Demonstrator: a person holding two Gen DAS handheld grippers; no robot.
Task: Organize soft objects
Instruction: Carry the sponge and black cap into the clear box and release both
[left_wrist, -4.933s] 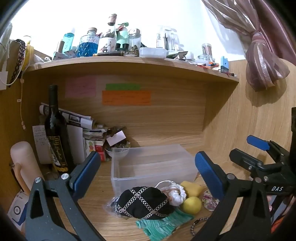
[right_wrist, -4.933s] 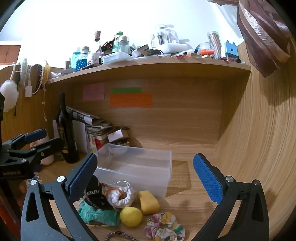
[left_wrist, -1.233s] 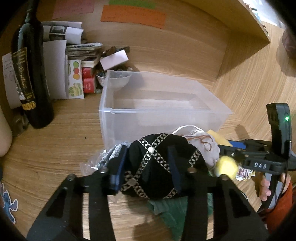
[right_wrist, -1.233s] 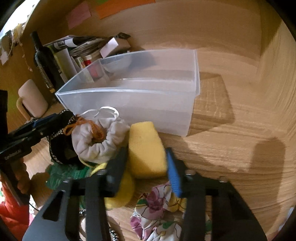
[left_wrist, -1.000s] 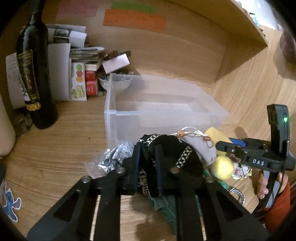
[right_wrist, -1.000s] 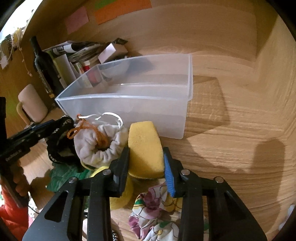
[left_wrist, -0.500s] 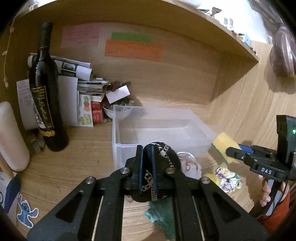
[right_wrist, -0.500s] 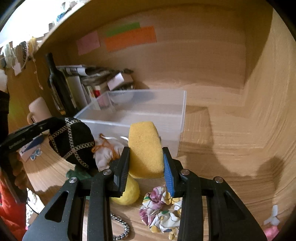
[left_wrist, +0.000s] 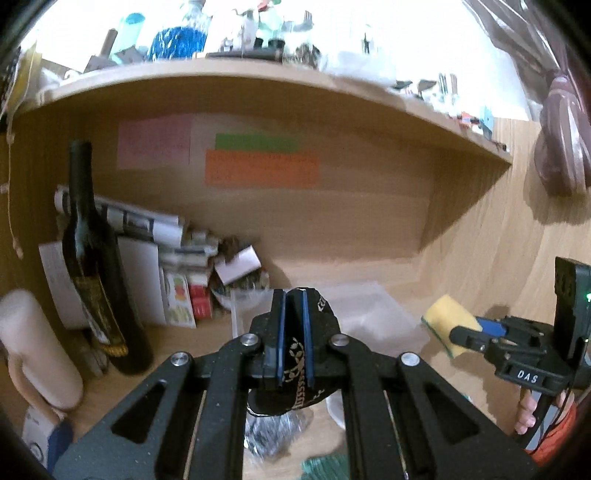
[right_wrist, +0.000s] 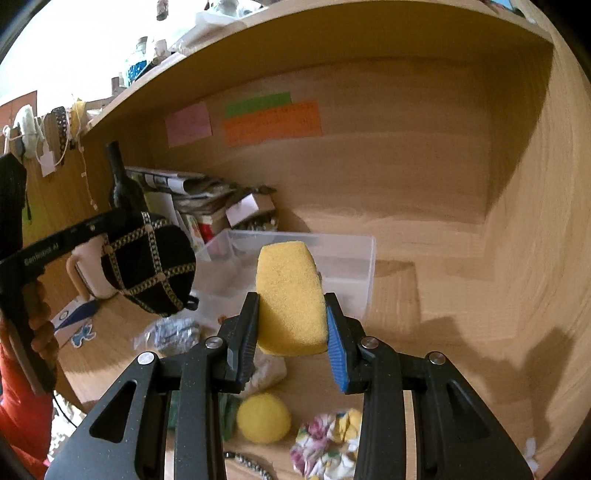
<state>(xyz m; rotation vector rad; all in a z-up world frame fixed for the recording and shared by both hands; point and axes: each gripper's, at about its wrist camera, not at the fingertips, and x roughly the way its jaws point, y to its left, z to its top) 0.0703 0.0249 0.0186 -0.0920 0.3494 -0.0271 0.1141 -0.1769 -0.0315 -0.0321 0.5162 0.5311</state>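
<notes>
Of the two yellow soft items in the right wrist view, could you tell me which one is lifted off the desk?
The rectangular yellow sponge, clamped in the right gripper. The round yellow ball lies on the desk below.

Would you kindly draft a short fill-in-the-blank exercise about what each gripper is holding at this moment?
1. The right gripper is shut on a yellow ____.
2. The left gripper is shut on a black ____ with gold chain trim.
3. Both held things are lifted near the clear plastic ____, which stands on the wooden desk.
4. On the desk below the right gripper lies a yellow ____, beside a floral scrunchie.

Missing words: sponge; pouch; bin; ball
</notes>
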